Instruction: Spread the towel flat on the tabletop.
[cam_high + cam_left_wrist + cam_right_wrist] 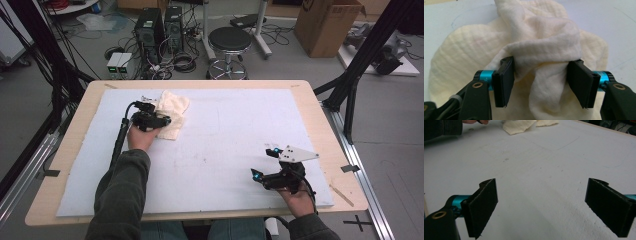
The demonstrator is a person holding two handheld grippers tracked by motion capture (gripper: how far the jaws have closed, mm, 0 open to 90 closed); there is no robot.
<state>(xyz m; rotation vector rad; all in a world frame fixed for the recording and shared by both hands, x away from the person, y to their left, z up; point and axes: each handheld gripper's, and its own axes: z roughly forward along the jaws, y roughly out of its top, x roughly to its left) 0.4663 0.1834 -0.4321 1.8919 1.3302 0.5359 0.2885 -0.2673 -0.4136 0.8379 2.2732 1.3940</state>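
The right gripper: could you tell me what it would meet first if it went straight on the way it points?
Probably the cream cloth at the far side of the white mat; the right gripper faces bare mat until there, though depth is hard to judge.

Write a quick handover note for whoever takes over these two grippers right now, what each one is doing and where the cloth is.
Left hand-held gripper: down at the cream cloth, jaws on either side of a raised, bunched fold, pads at its sides; a firm pinch is not clear yet.
Right hand-held gripper: jaws wide open, nothing between them, low over bare white mat at the near right.
Cloth: crumpled at the far left of the mat.
Done: left gripper placed on the fold.
Left: close on it, lift, and probably bring the right gripper in.
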